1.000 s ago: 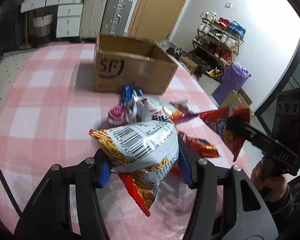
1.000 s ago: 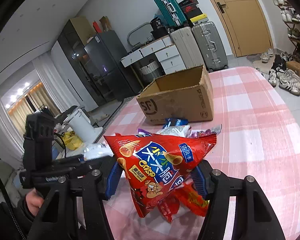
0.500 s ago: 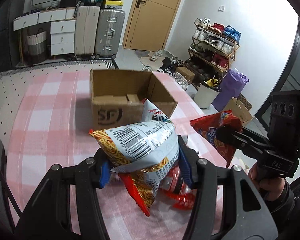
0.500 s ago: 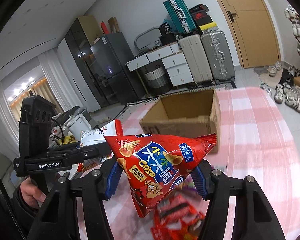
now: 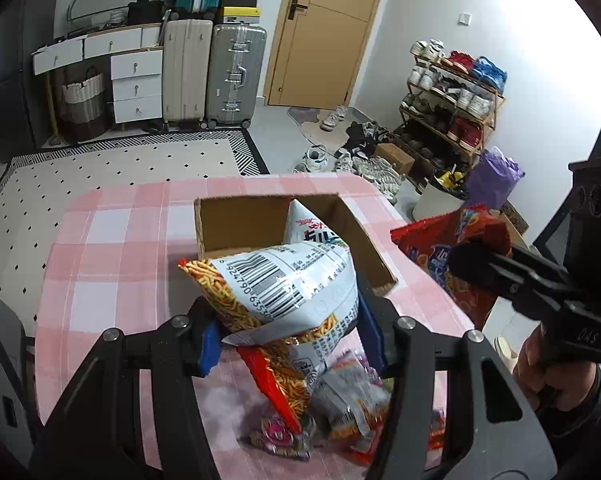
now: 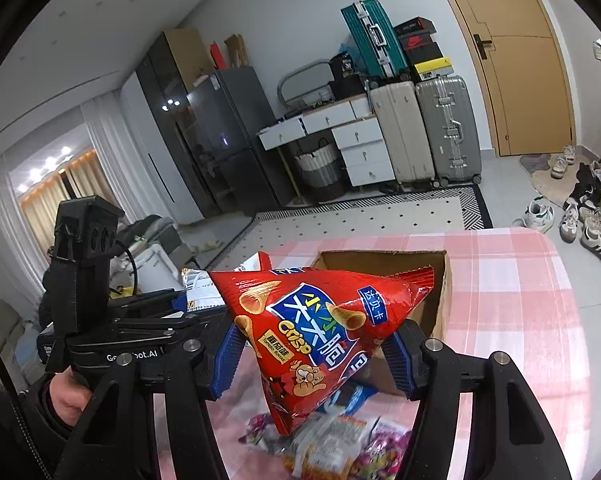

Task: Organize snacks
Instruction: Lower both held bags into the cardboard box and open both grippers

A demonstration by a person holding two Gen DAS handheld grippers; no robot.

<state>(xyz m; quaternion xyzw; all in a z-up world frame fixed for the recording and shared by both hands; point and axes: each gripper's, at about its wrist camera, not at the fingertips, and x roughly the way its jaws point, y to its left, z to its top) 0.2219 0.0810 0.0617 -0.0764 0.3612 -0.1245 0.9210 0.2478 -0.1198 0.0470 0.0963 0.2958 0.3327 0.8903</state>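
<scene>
My left gripper (image 5: 288,336) is clamped on a white snack bag (image 5: 276,292) with a barcode, its blue pads pressing both sides; my right gripper (image 6: 314,354) pinches a red crisp bag (image 6: 320,328) the same way, narrowly parted around the puffed packet; both bags hang above the pink checked tablecloth (image 5: 112,248), just in front of the open cardboard box (image 5: 240,220); the remaining loose snacks (image 6: 332,444) lie in a heap below my 2 grippers, near the table's front edge.
</scene>
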